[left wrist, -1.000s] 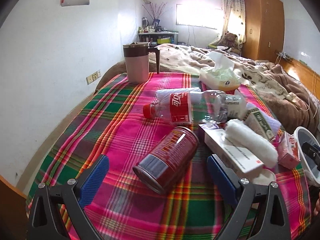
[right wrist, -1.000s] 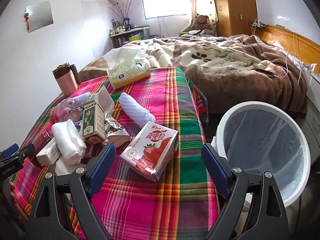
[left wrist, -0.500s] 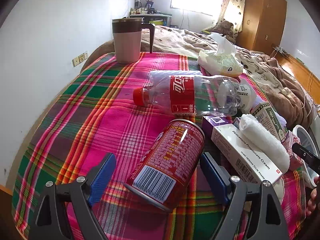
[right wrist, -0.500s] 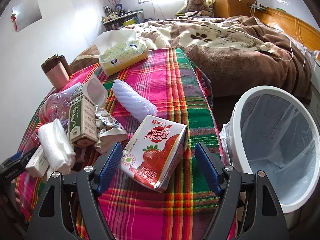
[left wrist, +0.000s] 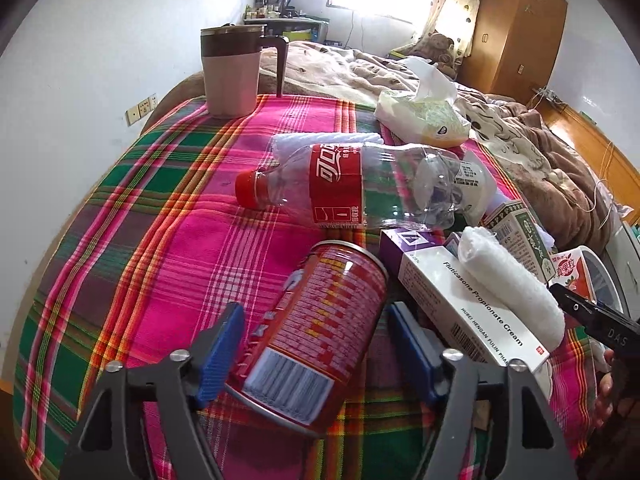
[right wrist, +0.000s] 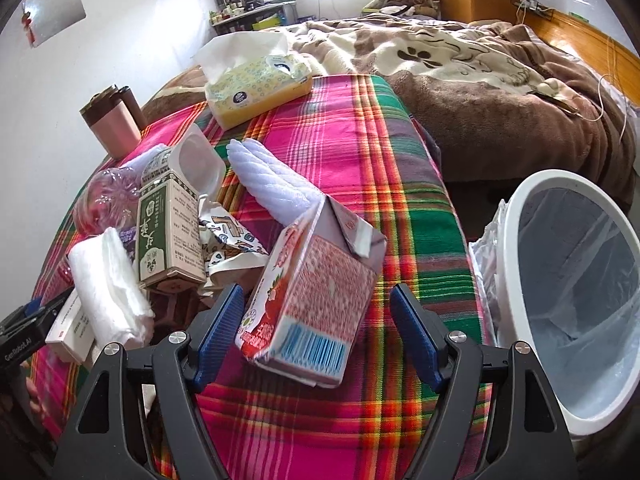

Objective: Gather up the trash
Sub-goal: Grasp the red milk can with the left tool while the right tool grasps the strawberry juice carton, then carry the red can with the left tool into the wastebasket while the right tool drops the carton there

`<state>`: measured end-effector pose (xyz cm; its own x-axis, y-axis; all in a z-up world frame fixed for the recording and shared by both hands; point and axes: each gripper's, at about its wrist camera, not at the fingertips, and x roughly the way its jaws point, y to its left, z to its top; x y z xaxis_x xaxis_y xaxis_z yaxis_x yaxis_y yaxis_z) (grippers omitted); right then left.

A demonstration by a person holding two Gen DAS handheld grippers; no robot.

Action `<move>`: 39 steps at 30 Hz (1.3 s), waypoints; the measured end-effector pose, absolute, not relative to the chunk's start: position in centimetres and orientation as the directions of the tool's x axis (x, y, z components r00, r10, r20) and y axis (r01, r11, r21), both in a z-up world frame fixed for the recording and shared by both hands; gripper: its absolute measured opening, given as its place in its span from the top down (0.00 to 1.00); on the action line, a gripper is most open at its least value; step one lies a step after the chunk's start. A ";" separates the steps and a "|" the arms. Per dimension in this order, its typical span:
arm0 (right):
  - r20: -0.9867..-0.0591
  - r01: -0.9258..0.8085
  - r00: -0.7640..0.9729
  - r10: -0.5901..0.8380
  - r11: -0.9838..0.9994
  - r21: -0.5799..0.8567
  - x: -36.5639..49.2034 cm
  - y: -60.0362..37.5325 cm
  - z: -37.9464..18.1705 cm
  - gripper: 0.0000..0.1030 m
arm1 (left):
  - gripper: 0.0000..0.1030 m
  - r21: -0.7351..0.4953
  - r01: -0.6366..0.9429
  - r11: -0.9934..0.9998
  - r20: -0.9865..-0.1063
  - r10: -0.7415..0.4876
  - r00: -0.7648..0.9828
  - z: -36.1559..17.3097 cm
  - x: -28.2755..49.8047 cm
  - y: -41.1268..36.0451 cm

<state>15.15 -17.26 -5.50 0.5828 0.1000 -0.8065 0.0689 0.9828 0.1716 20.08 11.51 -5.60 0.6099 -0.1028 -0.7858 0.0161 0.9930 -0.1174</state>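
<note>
Table: can lying at near edge, between the closing jaws of the left gripper. Bottle on its side just beyond the can. Mug upright at far left. Tissue pack at far right. Cream box right of the can, towel roll on it. Drink carton between the right gripper jaws. Bin off the table's right side.

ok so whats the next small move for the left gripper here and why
Probably finish the squeeze. The left gripper straddles the red can lying on the plaid cloth, its jaws closing; the left pad looks at the can's side, with a gap still at the right pad. Lifting before both pads press would likely just roll it.
</note>
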 end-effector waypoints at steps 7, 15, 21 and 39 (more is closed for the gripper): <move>-0.810 0.088 0.583 0.063 0.986 0.140 14.8 -17.6 -5.6 0.54 | 0.37 -0.121 0.008 0.993 -0.788 -0.101 0.607 -5.6 20.0 11.6; -0.794 0.068 0.602 0.084 0.986 0.155 14.4 -17.7 -5.5 0.58 | 0.37 -0.112 -0.013 0.994 -0.805 -0.083 0.588 -6.2 20.4 11.3; -0.779 0.049 0.618 0.108 0.983 0.175 14.3 -17.5 -5.5 0.63 | 0.41 -0.168 -0.015 0.986 -0.791 -0.126 0.598 -6.0 20.3 11.5; -0.720 0.014 0.677 0.153 0.975 0.221 12.6 -18.2 -4.2 0.65 | 0.47 -0.183 -0.011 0.983 -0.725 -0.128 0.677 -3.2 17.1 10.6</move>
